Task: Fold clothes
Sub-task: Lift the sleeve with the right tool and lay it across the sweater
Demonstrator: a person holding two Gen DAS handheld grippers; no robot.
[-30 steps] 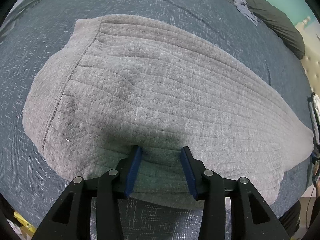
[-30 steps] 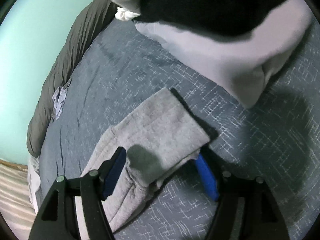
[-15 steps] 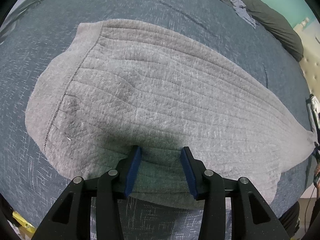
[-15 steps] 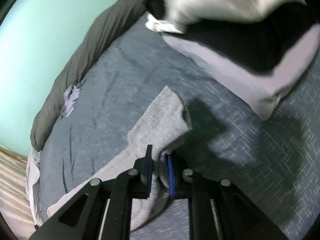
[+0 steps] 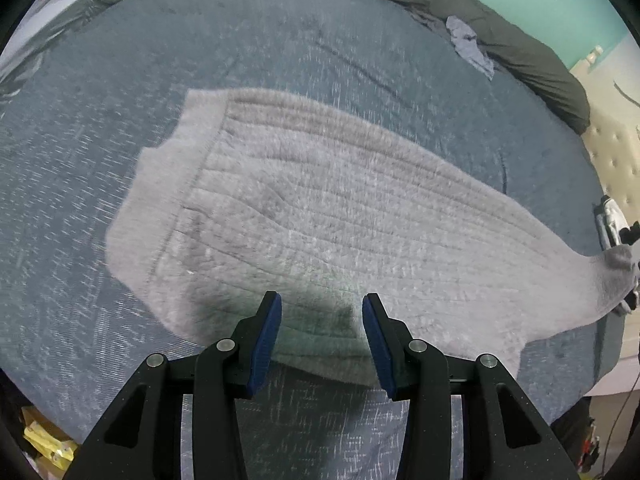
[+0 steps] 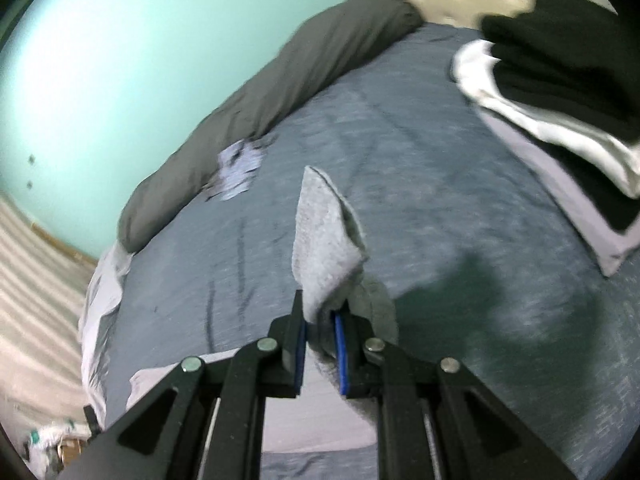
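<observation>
A grey ribbed knit garment lies spread flat on the blue-grey bedspread. My left gripper hovers open and empty over the garment's near edge. My right gripper is shut on one end of the garment and holds it lifted off the bed; the pinched cloth sticks up between the pads. In the left wrist view that lifted end shows at the far right.
A stack of folded black, white and lilac clothes sits at the right on the bed. A dark grey rolled duvet runs along the far side by the teal wall, with a small pale blue cloth beside it. A tufted headboard stands at the right.
My right gripper closed on the garment's end and lifted it off the bed. My left gripper stayed open and pulled back, so the garment looks smaller and farther.
</observation>
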